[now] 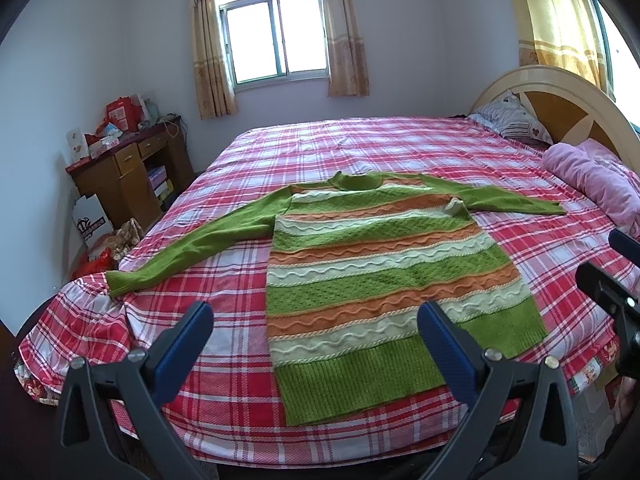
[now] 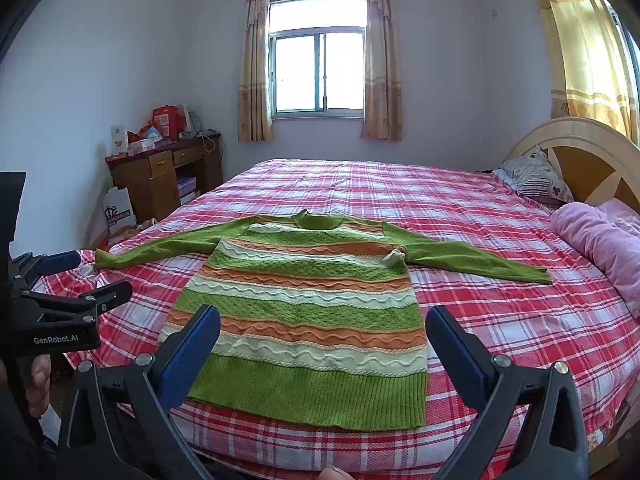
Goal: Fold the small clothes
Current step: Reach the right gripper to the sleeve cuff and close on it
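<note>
At the near edge of the bed (image 2: 520, 340), both grippers hover w/ fingers spread wide, holding nothing: left gripper (image 1: 316, 334) above the sheet by the hem's left corner, right gripper (image 2: 322, 340) over the hem. Just beyond them the sweater (image 2: 304, 312) (green/orange/cream stripes) lies flat, hem toward the grippers, collar away, left sleeve (image 1: 188, 252) and right sleeve (image 2: 472, 260) stretched out to the sides. Small bunch of knit at the right armpit. Further back: pink blanket (image 2: 600, 240), pillow (image 2: 536, 178), headboard. Step in hand, I'd judge: garment laid out, folding not yet begun. Next move prob. calls for pinching a sleeve cuff + bringing it across the body; knit is soft, so grab low & flat.
</note>
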`<state>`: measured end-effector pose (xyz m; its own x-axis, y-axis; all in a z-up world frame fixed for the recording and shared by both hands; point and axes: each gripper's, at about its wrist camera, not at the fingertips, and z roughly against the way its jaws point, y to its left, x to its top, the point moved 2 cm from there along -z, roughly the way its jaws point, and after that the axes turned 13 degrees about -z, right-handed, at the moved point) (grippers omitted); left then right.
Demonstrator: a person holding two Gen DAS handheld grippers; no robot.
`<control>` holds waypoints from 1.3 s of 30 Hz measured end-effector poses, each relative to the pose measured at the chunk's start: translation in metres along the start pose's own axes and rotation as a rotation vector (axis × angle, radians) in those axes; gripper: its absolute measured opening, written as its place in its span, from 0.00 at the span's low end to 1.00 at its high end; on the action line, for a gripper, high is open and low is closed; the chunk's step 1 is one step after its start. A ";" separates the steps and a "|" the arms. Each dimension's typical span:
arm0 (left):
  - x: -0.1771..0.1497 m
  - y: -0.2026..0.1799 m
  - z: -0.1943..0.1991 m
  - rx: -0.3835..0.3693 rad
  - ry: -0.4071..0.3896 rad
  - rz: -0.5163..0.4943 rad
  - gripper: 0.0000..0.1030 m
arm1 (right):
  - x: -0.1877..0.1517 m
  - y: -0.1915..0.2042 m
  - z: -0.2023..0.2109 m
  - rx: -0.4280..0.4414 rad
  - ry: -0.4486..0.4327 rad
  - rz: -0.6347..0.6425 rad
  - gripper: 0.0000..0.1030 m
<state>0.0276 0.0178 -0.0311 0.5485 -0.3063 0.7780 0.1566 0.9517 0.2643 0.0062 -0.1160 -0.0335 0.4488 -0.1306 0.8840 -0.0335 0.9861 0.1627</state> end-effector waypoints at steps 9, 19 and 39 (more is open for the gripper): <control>0.004 0.002 -0.032 -0.012 0.052 0.018 1.00 | -0.004 -0.020 -0.030 0.054 0.024 -0.043 0.99; 0.011 -0.011 -0.095 -0.039 0.138 -0.006 1.00 | -0.014 -0.065 -0.092 -0.045 0.127 -0.063 0.99; 0.046 -0.004 -0.237 0.061 0.217 0.036 1.00 | 0.019 -0.311 -0.206 -0.357 0.218 -0.371 0.99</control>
<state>0.2468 0.0059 -0.1315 0.7180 -0.2534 0.6483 0.0874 0.9568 0.2773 0.2090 -0.4043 -0.1569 0.5481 -0.4885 0.6789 0.4496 0.8565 0.2533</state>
